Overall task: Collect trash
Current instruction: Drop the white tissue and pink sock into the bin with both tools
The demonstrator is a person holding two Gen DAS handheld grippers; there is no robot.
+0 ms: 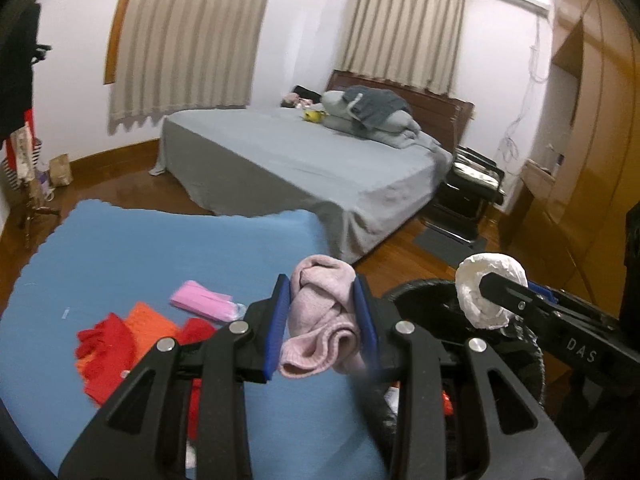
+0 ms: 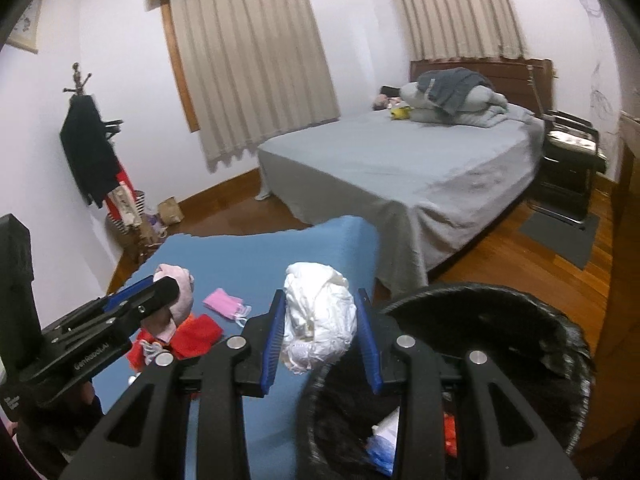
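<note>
My left gripper (image 1: 322, 292) is shut on a bundled pale pink sock (image 1: 320, 316), held above the blue-covered table (image 1: 160, 248). In the right wrist view the same left gripper (image 2: 160, 286) shows at the left with the pink sock (image 2: 178, 300). My right gripper (image 2: 320, 304) is shut on a crumpled white wad (image 2: 320, 320), at the rim of a black-lined trash bin (image 2: 480, 320). The right gripper (image 1: 486, 280) with its white wad (image 1: 484, 292) hangs over the bin (image 1: 420, 300) in the left wrist view. A pink mask pack (image 1: 202, 300) and red and orange cloths (image 1: 120, 340) lie on the table.
A grey bed (image 1: 300, 160) stands beyond the table, with a dark chair (image 1: 472, 188) beside it and wooden wardrobes (image 1: 592, 140) at the right. A coat stand with dark clothes (image 2: 88, 152) is in the left corner. The bin holds white, blue and red scraps (image 2: 388, 436).
</note>
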